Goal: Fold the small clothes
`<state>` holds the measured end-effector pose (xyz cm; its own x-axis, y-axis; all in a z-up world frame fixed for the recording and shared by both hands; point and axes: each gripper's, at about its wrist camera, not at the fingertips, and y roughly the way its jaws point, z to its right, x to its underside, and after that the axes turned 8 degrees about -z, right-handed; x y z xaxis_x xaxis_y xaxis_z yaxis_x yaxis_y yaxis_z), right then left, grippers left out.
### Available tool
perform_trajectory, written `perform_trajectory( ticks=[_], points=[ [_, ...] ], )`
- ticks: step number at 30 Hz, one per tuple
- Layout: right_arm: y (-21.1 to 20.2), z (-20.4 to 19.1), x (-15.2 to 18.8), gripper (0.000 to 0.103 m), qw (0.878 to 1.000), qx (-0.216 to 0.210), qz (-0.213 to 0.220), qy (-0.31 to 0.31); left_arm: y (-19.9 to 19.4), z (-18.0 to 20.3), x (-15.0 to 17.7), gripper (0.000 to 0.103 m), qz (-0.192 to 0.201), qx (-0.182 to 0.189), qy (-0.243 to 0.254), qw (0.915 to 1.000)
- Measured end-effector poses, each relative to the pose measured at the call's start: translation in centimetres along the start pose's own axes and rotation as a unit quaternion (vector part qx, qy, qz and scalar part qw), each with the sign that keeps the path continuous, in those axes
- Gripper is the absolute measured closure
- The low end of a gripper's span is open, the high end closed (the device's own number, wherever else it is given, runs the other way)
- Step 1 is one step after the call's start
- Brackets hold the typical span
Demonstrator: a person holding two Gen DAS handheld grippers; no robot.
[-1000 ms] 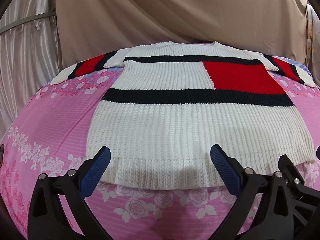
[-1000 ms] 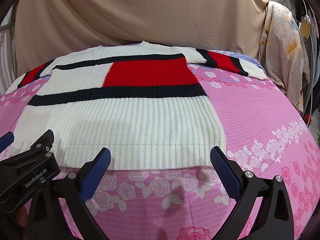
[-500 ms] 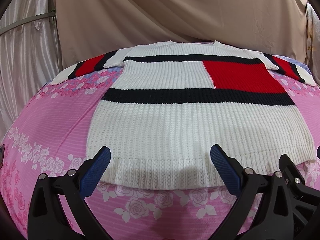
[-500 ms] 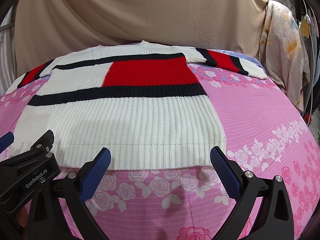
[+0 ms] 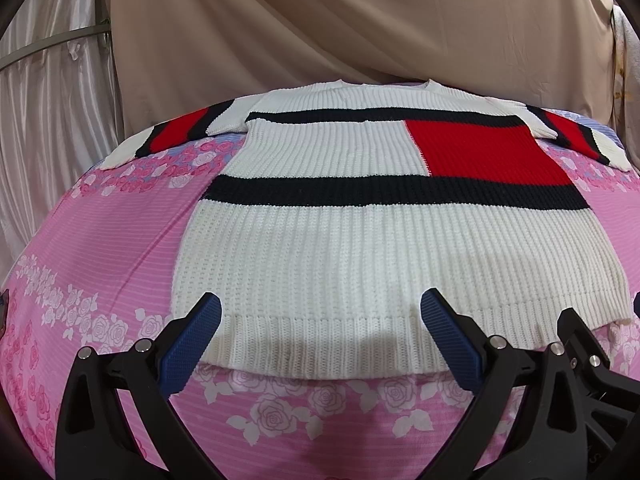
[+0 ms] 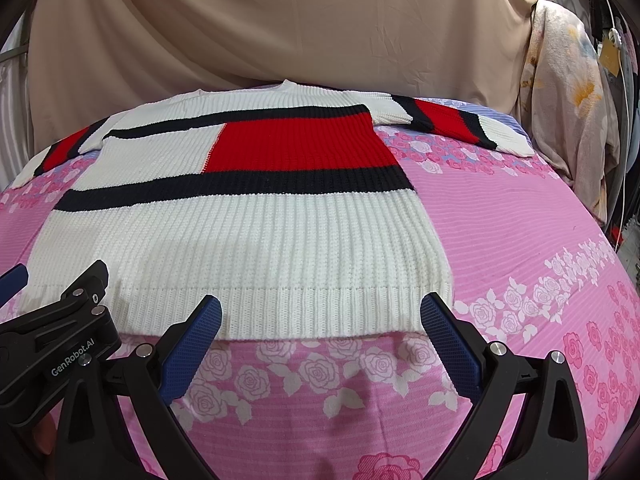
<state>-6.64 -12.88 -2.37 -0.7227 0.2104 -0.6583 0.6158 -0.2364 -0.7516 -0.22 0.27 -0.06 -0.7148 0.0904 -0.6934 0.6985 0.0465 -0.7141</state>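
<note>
A white knit sweater (image 5: pixel 360 248) with black bands and a red block lies flat, face up, on a pink floral sheet (image 5: pixel 120 248), sleeves spread to both sides. It also shows in the right wrist view (image 6: pixel 256 248). My left gripper (image 5: pixel 320 340) is open and empty, hovering over the left part of the ribbed hem. My right gripper (image 6: pixel 320 340) is open and empty, over the right part of the hem. The left gripper's body (image 6: pixel 60 340) shows at the lower left of the right wrist view.
A beige curtain (image 5: pixel 360 20) hangs behind the bed. Silvery drapes (image 5: pixel 48 100) stand at the left. A floral cloth (image 6: pixel 568 100) hangs at the right, with cables beside it. The pink sheet (image 6: pixel 540 260) extends to the right of the sweater.
</note>
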Motion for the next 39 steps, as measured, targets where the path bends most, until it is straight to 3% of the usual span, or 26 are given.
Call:
perform_trajectory(
  ticks=[39],
  points=[
    [0.0, -0.14, -0.07, 0.005, 1.0, 0.001, -0.002, 0.001, -0.01, 0.25, -0.11, 0.006, -0.003, -0.001, 0.002, 1.0]
  ],
)
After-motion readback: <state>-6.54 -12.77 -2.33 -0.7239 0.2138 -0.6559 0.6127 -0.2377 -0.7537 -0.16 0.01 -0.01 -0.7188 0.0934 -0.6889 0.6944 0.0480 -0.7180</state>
